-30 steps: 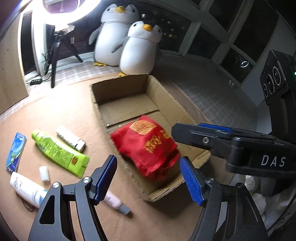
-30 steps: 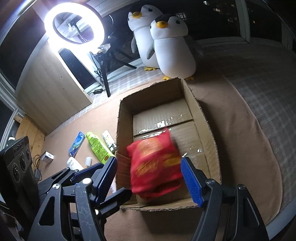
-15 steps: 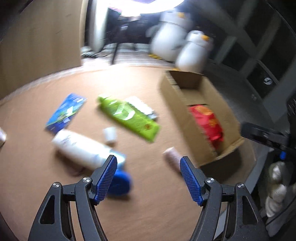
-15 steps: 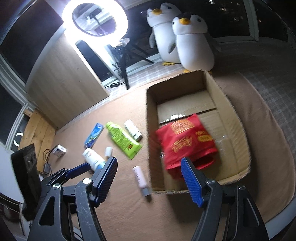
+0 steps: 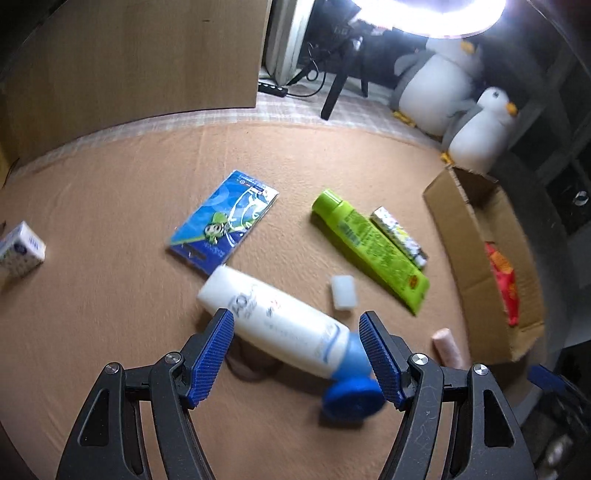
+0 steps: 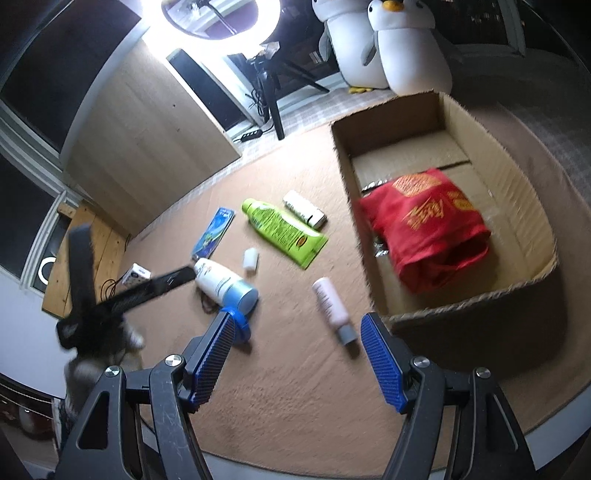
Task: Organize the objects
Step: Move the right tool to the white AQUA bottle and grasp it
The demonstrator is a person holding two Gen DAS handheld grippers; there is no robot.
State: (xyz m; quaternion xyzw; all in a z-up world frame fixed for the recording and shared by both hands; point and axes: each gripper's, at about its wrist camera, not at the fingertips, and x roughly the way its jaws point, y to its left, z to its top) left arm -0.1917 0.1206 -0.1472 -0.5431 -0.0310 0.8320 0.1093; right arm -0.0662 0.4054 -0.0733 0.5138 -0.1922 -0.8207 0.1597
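Straddling the white bottle (image 5: 280, 319) on the mat, the left gripper (image 5: 297, 354) stands spread, pads clear; the right gripper (image 6: 297, 360) hangs spread and empty. Risk: the round bottle rolls aside when squeezed off-centre near its blue cap (image 5: 351, 400).

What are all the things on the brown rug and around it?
cardboard box: 1, brown, right side of the rug
red bag: 1, red, inside the box
green tube: 1, lime, mid rug
patterned stick: 1, white, beside the green tube
blue packet: 1, blue, left of the tube
white bottle: 1, white with blue cap, between the left jaws
small white block: 1, white, near the bottle
pink bottle: 1, pink, near the box
small box: 1, white, far left
penguin toys: 2, white and grey, behind the box
ring light: 1, white, back
left gripper: 1, open
right gripper: 1, open
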